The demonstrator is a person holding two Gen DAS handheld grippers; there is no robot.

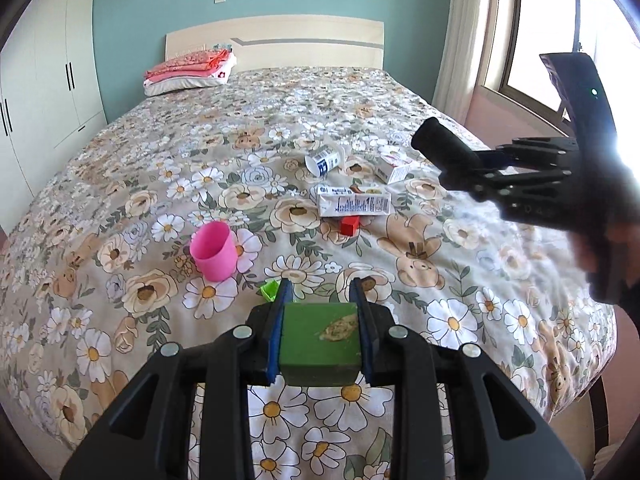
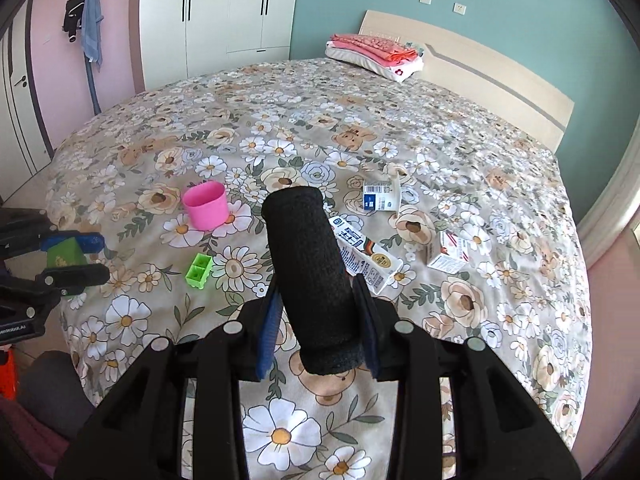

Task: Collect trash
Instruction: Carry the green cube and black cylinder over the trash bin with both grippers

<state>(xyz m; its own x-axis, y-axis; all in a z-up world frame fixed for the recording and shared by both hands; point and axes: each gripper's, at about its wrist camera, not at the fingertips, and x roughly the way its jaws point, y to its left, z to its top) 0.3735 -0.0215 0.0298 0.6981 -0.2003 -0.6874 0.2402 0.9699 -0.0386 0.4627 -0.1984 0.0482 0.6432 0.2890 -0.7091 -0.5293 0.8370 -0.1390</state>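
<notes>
Holding a green block (image 1: 320, 340) tight in the left gripper (image 1: 323, 292), up over the near edge of the bed (image 1: 120, 184). Squeezing a black foam roll (image 2: 308, 276) in the right gripper (image 2: 318, 284). Lying farther out: pink cup (image 1: 212, 250), milk carton (image 1: 354, 204), small green piece (image 2: 199, 271).

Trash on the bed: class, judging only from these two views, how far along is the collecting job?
Done: nothing visibly; no bin shows. In hand: the left gripper is shut on a green block; the right gripper clamps a black foam roll. Left on the bed: a long milk carton, a small box, a yogurt cup, a red block, a green brick, a pink cup.
</notes>
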